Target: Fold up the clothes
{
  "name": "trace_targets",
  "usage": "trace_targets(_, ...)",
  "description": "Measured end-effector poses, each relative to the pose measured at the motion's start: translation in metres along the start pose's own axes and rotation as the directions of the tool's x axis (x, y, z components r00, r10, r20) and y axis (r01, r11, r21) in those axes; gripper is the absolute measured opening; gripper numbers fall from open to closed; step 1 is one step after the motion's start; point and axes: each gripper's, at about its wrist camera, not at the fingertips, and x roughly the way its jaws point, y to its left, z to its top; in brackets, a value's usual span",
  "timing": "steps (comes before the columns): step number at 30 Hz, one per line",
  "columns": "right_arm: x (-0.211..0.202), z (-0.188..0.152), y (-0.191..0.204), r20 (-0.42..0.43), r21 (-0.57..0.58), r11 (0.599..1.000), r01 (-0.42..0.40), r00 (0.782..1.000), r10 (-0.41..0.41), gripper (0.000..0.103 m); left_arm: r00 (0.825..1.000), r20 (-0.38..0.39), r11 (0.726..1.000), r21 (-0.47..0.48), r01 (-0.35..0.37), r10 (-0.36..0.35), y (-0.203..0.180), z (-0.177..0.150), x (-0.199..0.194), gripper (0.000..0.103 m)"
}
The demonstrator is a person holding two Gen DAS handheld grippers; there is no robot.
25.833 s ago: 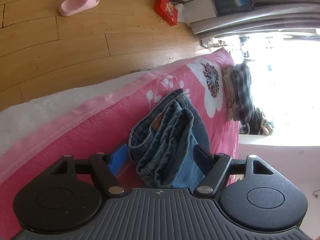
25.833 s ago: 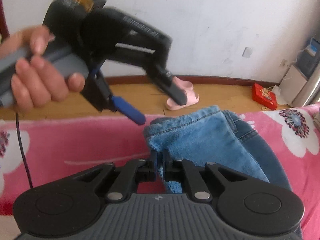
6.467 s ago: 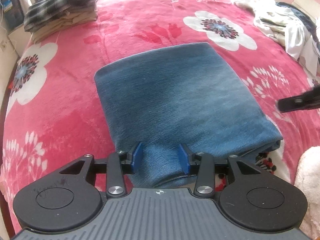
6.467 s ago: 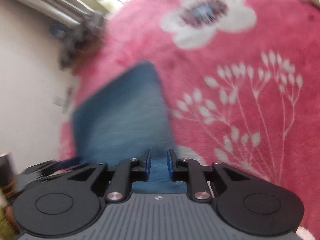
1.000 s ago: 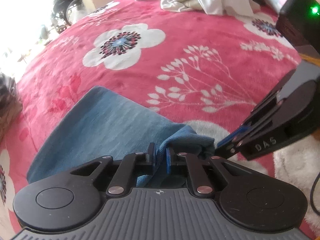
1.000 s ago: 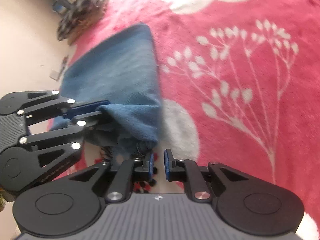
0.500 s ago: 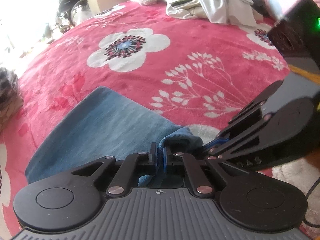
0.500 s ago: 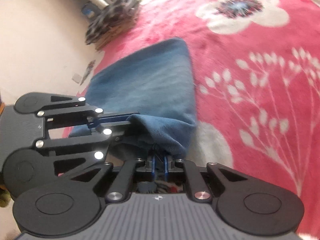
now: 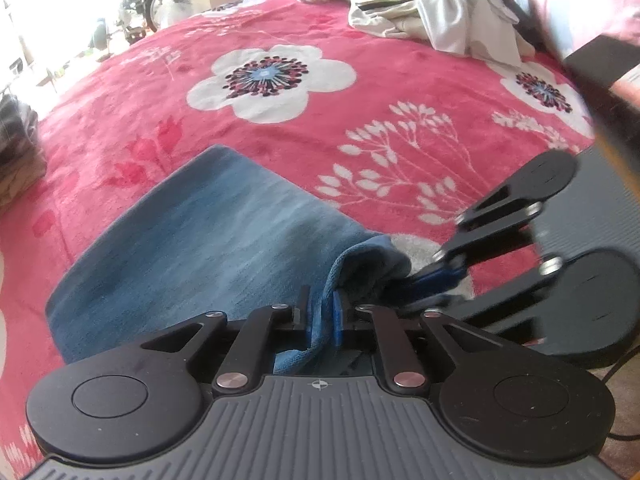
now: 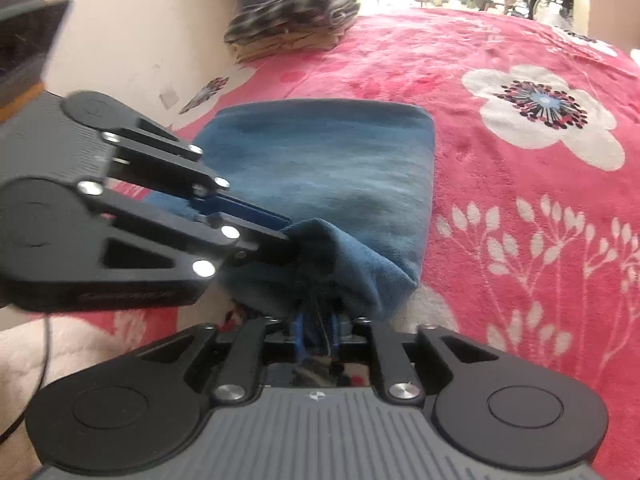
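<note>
Left gripper [image 9: 321, 316]: near hem of the folded jeans [image 9: 192, 248] is being pinched between its fingers.
Right gripper [image 10: 316, 330]: adjoining corner is being clamped.
Jeans: being held on the bed [image 9: 248, 152].
Risk: layers being splayed by uneven lifting.

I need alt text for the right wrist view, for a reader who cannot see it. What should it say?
The right tongs are shut on the near edge of the folded blue jeans, which lie on a pink flowered blanket. The left tongs come in from the left and pinch the same bunched edge. A stack of folded clothes sits at the far end.
</note>
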Motion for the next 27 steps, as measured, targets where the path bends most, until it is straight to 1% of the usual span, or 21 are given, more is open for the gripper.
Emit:
trace_targets(3,-0.021,0.001,-0.005,-0.018,-0.035,0.999,0.008,1.0,-0.009,0.024,1.0,-0.003,1.0,0.004,0.003,-0.003,-0.001,-0.002,0.002,0.011)
trace_targets(5,-0.028,0.002,-0.011,-0.02,-0.056,0.998,0.039,0.999,-0.04,0.025,1.0,-0.009,1.0,0.01,0.011,-0.011,-0.003,-0.003,0.002,0.013)
trace_targets(7,-0.026,0.003,-0.019,-0.025,-0.065,0.996,0.06,0.998,-0.061,0.025,1.0,-0.016,1.0,0.029,0.008,-0.008,-0.006,-0.004,0.002,0.017)
trace_targets(9,-0.022,0.004,-0.027,-0.031,-0.071,0.995,0.064,0.997,-0.067,0.025,1.0,-0.022,0.999,0.046,0.006,-0.005,-0.009,-0.006,0.002,0.018)
trace_targets(15,-0.006,0.005,-0.035,-0.041,-0.088,0.996,-0.009,0.999,0.005,0.025,0.999,-0.033,0.999,0.052,0.006,-0.005,-0.01,-0.006,0.001,0.021)
trace_targets(18,-0.013,0.008,-0.035,-0.044,-0.113,0.993,-0.043,0.998,0.038,0.026,0.999,-0.037,0.999,0.046,0.015,-0.014,-0.008,-0.006,0.001,0.024)
trace_targets(21,-0.019,0.008,-0.035,-0.061,-0.141,0.986,-0.093,0.995,0.085,0.036,0.999,-0.041,0.998,0.056,0.029,-0.026,-0.009,-0.006,0.0,0.028)
trace_targets(23,-0.019,0.007,-0.031,-0.066,-0.182,0.98,-0.081,0.995,0.07,0.039,0.999,-0.039,0.997,0.065,0.039,-0.037,-0.011,-0.007,0.0,0.029)
trace_targets(25,-0.01,0.005,-0.029,-0.08,-0.205,0.978,-0.036,0.997,0.02,0.04,0.998,-0.037,0.996,0.073,0.05,-0.047,-0.013,-0.006,0.0,0.032)
trace_targets(26,-0.004,0.004,-0.029,-0.086,-0.205,0.979,-0.023,0.996,0.005,0.039,0.998,-0.036,0.996,0.071,0.049,-0.047,-0.013,-0.006,0.0,0.033)
trace_targets(27,0.0,0.004,-0.031,-0.087,-0.188,0.982,-0.02,0.996,0.004,0.034,0.998,-0.034,0.997,0.068,0.047,-0.045,-0.013,-0.006,0.001,0.035)
